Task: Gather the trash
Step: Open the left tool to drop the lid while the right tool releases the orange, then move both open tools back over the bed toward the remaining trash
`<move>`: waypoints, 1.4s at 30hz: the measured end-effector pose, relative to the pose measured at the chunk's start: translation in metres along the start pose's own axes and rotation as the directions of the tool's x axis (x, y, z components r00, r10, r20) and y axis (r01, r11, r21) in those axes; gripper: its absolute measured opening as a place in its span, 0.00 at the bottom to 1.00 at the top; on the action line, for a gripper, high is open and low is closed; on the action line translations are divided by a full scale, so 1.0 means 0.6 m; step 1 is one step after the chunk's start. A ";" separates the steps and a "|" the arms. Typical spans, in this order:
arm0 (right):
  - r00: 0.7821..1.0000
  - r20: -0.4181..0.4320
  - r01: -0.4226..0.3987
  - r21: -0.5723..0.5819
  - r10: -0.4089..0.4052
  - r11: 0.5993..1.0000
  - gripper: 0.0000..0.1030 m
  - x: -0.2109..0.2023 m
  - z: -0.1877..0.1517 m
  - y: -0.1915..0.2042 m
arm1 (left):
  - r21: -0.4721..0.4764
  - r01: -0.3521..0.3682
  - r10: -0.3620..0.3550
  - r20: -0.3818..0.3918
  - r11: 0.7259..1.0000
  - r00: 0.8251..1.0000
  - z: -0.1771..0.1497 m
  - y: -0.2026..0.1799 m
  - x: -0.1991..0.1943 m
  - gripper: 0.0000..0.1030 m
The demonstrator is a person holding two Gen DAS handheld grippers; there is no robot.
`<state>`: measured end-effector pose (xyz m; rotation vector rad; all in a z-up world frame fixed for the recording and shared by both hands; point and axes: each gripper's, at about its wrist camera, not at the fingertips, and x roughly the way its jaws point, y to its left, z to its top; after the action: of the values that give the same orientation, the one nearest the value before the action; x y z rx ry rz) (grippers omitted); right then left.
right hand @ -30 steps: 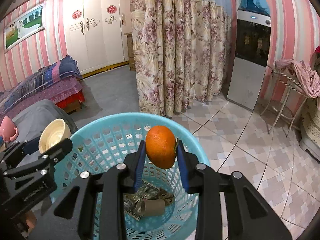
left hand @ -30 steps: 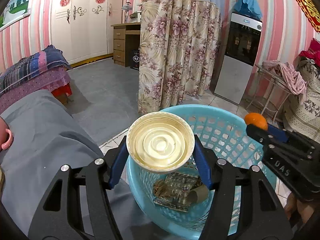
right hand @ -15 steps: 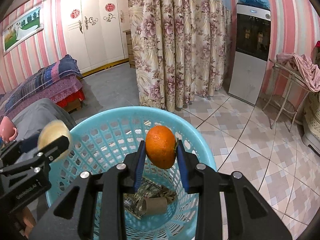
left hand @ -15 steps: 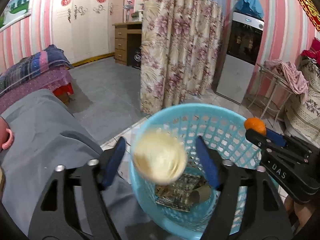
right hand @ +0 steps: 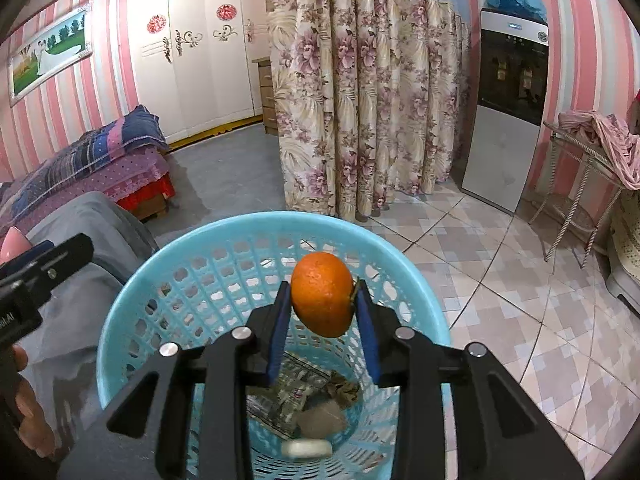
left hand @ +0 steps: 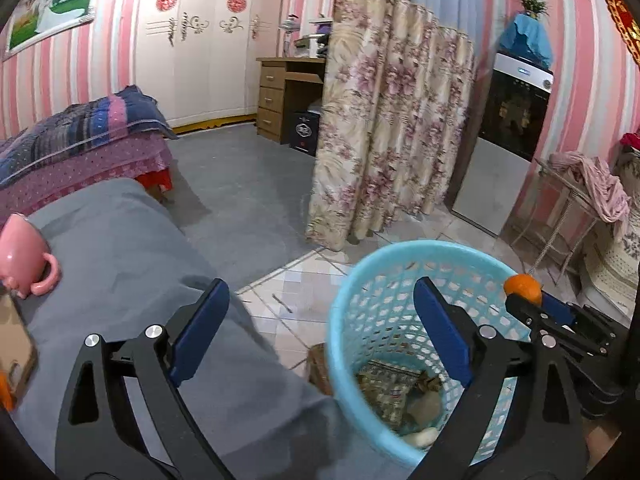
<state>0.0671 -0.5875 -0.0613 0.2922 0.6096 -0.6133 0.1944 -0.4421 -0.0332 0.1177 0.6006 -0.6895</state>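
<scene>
Orange (right hand: 323, 294) is pinched in the right tool (right hand: 323, 322), directly over the blue basket (right hand: 192, 236); at nine o'clock the left tool (left hand: 320, 340) gapes empty by the rim; releasing should drop it onto the wrappers (right hand: 288, 396).

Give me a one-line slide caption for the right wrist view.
Right gripper holds an orange over the blue basket, paper trash at its bottom.
</scene>
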 end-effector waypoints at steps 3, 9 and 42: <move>1.000 0.012 0.004 -0.021 -0.004 1.000 0.59 -0.002 0.001 0.012 | -0.062 -0.007 0.007 -0.001 0.998 1.000 0.001 0.033 -0.020 0.88; 0.999 0.049 0.024 -0.016 -0.023 1.000 0.82 -0.022 0.003 0.026 | -0.108 -0.083 0.087 0.029 0.991 0.996 0.005 0.106 -0.098 0.90; 0.927 -0.019 -0.358 -0.353 0.376 0.864 0.90 -0.124 -0.101 0.507 | -0.448 -0.584 0.554 -0.213 0.676 0.805 -0.226 0.612 -0.423 0.95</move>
<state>0.1790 -0.2895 -0.0395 0.0505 0.5838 -0.1349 0.2050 0.0243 -0.0374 -0.1567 0.7349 0.1021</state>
